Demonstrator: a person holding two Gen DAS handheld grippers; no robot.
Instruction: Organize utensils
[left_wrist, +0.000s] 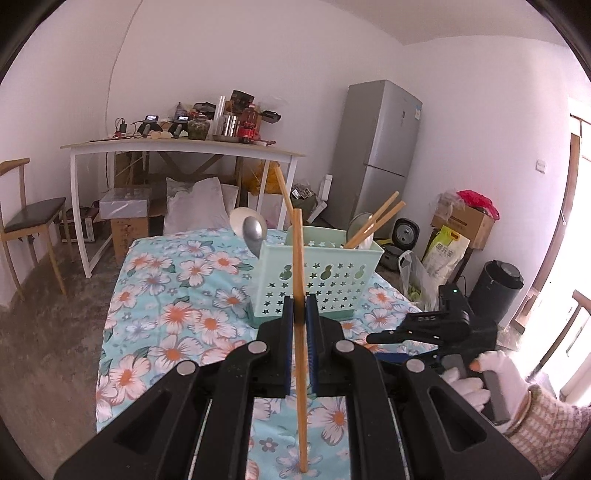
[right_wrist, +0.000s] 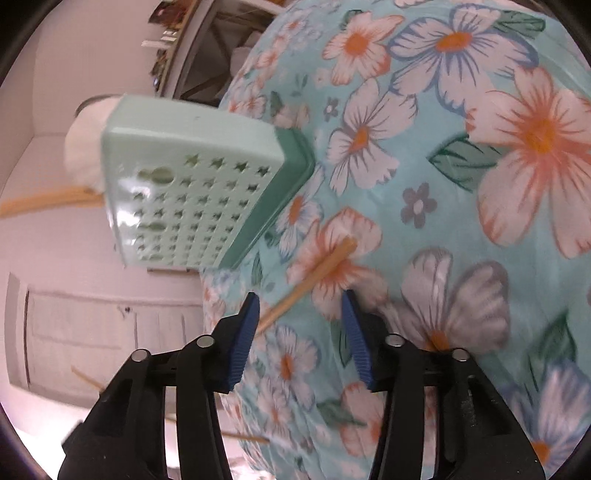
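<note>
My left gripper (left_wrist: 300, 314) is shut on a wooden chopstick (left_wrist: 300, 266) and holds it upright in front of the mint-green utensil basket (left_wrist: 321, 273). The basket stands on the floral tablecloth (left_wrist: 177, 295) and holds a metal spoon (left_wrist: 253, 229), a white spoon and several chopsticks (left_wrist: 376, 219). My right gripper (right_wrist: 299, 314) is open, rolled sideways just above the cloth, with a loose chopstick (right_wrist: 310, 280) lying between its fingers. The basket also shows in the right wrist view (right_wrist: 192, 184). The right gripper shows in the left wrist view (left_wrist: 424, 332), low at the right of the basket.
Beyond the table's far edge stand a white desk (left_wrist: 184, 147) with clutter, a wooden chair (left_wrist: 29, 221), a grey fridge (left_wrist: 380, 147), boxes and bags on the floor. A gloved hand (left_wrist: 491, 376) holds the right gripper's handle.
</note>
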